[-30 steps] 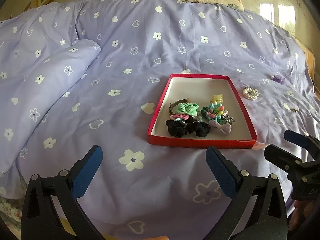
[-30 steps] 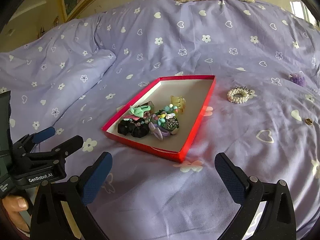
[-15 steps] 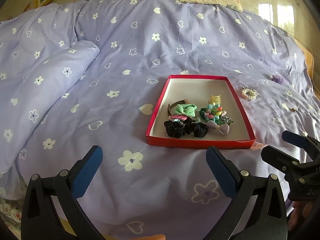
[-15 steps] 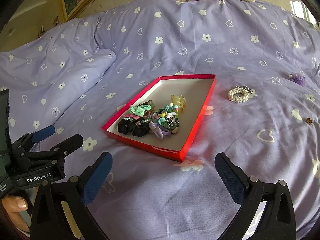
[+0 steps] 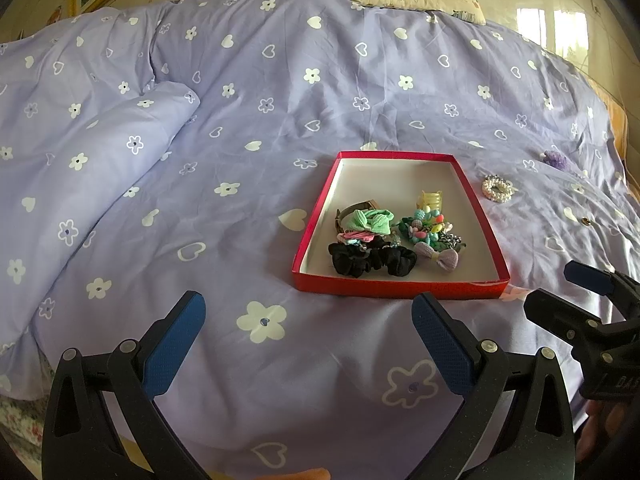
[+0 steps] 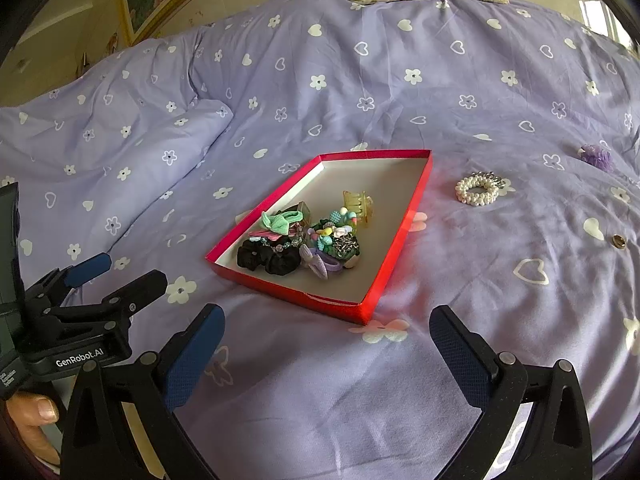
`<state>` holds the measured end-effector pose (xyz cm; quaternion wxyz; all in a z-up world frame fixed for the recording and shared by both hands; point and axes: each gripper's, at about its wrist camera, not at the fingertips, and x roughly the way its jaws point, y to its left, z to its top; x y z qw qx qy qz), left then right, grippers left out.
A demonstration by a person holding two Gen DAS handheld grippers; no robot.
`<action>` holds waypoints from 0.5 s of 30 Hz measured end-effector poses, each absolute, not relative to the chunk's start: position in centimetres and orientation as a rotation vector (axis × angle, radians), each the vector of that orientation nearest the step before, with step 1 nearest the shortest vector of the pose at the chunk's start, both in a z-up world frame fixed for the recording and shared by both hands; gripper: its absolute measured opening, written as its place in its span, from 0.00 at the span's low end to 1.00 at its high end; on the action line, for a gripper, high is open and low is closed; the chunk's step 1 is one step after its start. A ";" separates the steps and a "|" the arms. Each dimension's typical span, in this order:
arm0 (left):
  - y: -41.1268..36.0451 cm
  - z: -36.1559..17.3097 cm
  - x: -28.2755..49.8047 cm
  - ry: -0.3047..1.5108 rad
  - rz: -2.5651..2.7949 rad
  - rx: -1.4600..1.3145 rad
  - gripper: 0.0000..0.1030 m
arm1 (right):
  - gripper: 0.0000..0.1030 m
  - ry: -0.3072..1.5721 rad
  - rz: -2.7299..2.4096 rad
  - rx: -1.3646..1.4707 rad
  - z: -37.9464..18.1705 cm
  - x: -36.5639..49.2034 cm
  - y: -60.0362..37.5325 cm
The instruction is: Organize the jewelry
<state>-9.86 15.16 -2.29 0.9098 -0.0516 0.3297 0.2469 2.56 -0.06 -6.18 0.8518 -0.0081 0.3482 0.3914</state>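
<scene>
The pearl bracelet point(image 6: 478, 191) lay on the bed point(image 6: 520, 340), just beside the red tray point(image 6: 404, 236) — outside it, with a purple piece point(image 6: 597, 157) and a small gold one point(image 6: 619, 241) farther right. The right tool point(image 6: 328, 344) hovered near the tray's corner, jaws apart and empty; the left tool point(image 5: 308, 332) likewise. I'd reach for the bracelet low, pinching one side of the ring. Since a second ago, the left view's tray had slid slightly lower — little else changed.

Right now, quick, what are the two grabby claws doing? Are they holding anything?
Left gripper: open, holding nothing, above the purple flowered bedspread.
Right gripper: open, holding nothing, just short of the red cardboard tray.
</scene>
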 end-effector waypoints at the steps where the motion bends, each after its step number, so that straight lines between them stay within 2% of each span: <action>1: 15.2 -2.3 -9.9 0.680 0.510 -0.106 1.00 | 1.00 0.732 0.824 -0.018 -6.2 2.6 -0.1; 15: 15.0 -1.8 -9.8 0.673 0.510 -0.104 1.00 | 1.00 0.730 0.823 -0.014 -5.9 2.5 0.0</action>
